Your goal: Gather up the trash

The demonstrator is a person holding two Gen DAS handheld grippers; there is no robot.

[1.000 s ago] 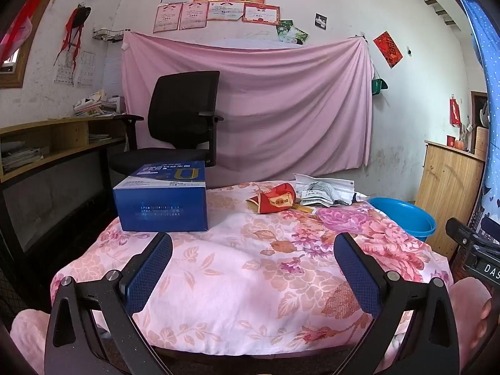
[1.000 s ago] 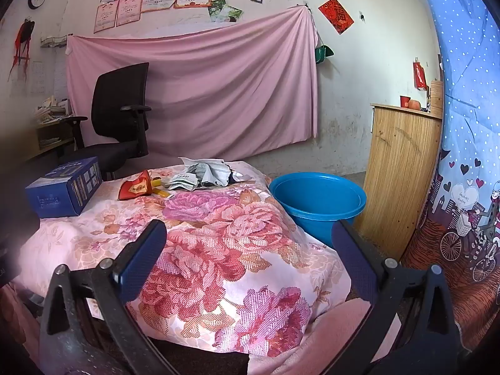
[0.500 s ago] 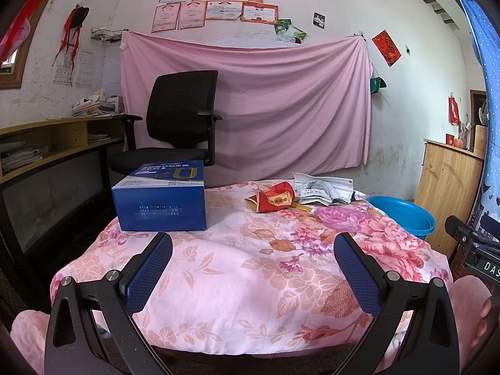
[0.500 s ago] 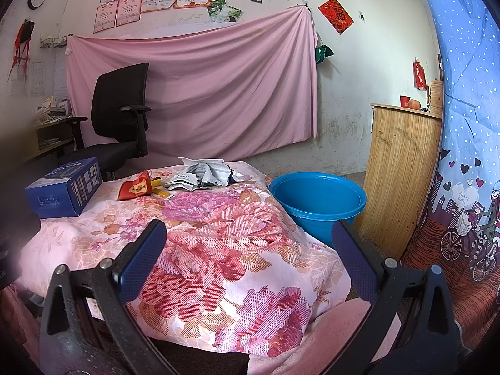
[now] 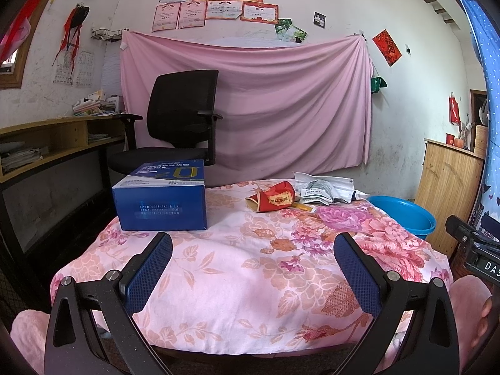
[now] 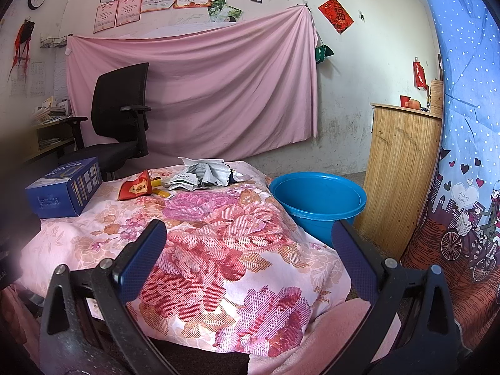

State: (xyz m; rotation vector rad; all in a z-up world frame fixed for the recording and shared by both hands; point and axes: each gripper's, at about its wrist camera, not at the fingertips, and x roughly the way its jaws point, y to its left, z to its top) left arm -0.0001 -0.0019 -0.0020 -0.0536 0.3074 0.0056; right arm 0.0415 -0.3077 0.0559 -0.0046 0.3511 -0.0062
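On the floral-covered table (image 5: 237, 268) (image 6: 218, 250) lie a blue carton (image 5: 161, 198) (image 6: 64, 192) at the left, a crumpled red packet (image 5: 276, 200) (image 6: 136, 189) and a heap of white and grey wrappers (image 5: 322, 187) (image 6: 203, 175) at the far side. A small yellow strip (image 6: 162, 192) lies beside the red packet. A blue basin (image 5: 403, 214) (image 6: 318, 200) stands on the floor to the table's right. My left gripper (image 5: 253, 250) and right gripper (image 6: 248, 237) both hover open over the table's near edge, holding nothing.
A black office chair (image 5: 178, 128) stands behind the table, before a pink sheet (image 5: 281, 103) on the wall. A wooden shelf unit (image 5: 47, 143) runs along the left, a wooden cabinet (image 6: 403, 168) stands at the right, beside a blue patterned curtain (image 6: 462, 156).
Both views have shifted only very slightly; the grippers stay open and the objects on the table have not moved.
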